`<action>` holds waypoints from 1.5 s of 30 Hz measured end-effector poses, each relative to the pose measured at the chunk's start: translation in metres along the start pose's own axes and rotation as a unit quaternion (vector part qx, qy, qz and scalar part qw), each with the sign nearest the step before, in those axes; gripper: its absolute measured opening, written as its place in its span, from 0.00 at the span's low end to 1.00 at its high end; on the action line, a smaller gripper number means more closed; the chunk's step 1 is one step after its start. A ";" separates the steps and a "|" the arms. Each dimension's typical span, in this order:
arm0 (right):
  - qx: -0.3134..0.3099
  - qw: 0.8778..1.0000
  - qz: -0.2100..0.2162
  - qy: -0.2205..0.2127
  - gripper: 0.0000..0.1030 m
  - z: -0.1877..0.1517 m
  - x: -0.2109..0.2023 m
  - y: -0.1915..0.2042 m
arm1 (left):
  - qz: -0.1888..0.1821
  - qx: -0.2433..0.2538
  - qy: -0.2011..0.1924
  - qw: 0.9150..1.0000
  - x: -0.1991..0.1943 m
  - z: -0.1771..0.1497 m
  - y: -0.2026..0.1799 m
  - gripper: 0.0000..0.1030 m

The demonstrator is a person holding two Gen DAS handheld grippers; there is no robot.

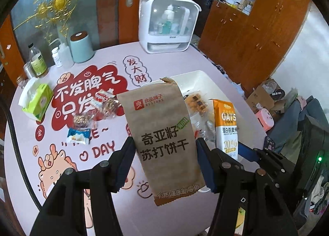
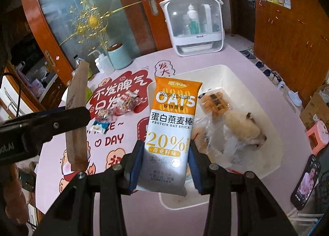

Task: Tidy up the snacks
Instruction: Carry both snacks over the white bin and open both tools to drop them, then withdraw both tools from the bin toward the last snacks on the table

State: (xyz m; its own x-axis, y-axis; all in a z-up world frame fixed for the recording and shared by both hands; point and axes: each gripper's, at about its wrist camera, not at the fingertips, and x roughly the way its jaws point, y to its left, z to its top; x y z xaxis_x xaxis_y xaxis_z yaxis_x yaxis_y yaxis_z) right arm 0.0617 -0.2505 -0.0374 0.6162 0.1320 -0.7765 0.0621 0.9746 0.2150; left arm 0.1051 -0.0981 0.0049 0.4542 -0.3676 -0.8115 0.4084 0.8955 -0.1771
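Observation:
My left gripper [image 1: 164,162] is shut on a brown cracker packet [image 1: 164,133] and holds it upright above the pink table; the packet shows edge-on in the right wrist view [image 2: 77,116]. My right gripper [image 2: 165,164] is shut on an orange-and-white oat stick packet [image 2: 170,125], held over the near end of the white bin [image 2: 226,71]; it also shows in the left wrist view [image 1: 226,129]. The bin holds wrapped pastries [image 2: 238,125]. Several small snacks [image 1: 98,108] lie loose on the table left of the bin.
A white cabinet with bottles [image 1: 168,24] stands at the table's back. A mint canister [image 1: 81,48], bottles [image 1: 38,61] and a green tissue pack [image 1: 38,100] sit at the back left. A phone [image 2: 306,182] lies right of the bin. Wooden cupboards [image 1: 253,30] stand right.

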 end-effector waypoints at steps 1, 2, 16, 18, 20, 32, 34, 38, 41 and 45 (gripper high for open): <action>0.001 1.000 -0.001 -0.002 0.41 0.001 -0.001 -0.003 | 0.000 0.001 -0.001 1.000 0.000 0.002 -0.003 0.57; 0.002 1.000 -0.002 -0.006 0.41 0.003 -0.002 -0.008 | -0.001 0.002 -0.002 1.000 0.001 0.004 -0.007 0.57; 0.009 0.997 -0.052 -0.063 0.42 0.037 -0.023 -0.062 | -0.009 0.039 -0.025 0.999 0.022 0.048 -0.061 0.57; 0.004 0.995 -0.061 -0.073 0.42 0.044 -0.027 -0.066 | -0.011 0.045 -0.029 0.998 0.025 0.055 -0.068 0.57; -0.001 0.994 -0.067 -0.081 0.42 0.050 -0.029 -0.067 | -0.010 0.055 -0.034 0.998 0.030 0.063 -0.076 0.57; -0.028 0.996 -0.075 -0.048 0.66 0.045 -0.013 -0.064 | 0.022 0.055 -0.020 0.998 0.067 0.083 -0.075 0.83; -0.025 0.996 -0.072 -0.044 0.66 0.040 -0.012 -0.064 | 0.025 0.053 -0.014 0.998 0.068 0.081 -0.071 0.83; -0.016 0.997 -0.069 -0.035 0.66 0.035 -0.011 -0.063 | 0.027 0.042 -0.003 0.999 0.068 0.073 -0.060 0.83; -0.012 0.998 -0.064 -0.026 0.66 0.031 -0.009 -0.060 | 0.029 0.037 0.002 0.999 0.065 0.064 -0.052 0.83; -0.012 0.998 -0.057 -0.014 0.66 0.028 -0.005 -0.052 | 0.034 0.029 0.009 0.999 0.058 0.050 -0.038 0.83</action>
State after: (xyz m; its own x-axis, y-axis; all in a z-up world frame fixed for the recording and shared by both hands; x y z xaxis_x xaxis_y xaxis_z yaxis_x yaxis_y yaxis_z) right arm 0.0770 -0.3068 -0.0280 0.6286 0.0144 -0.7776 0.1144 0.9873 0.1107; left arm 0.1557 -0.1663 -0.0074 0.4683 -0.3022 -0.8303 0.4231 0.9017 -0.0895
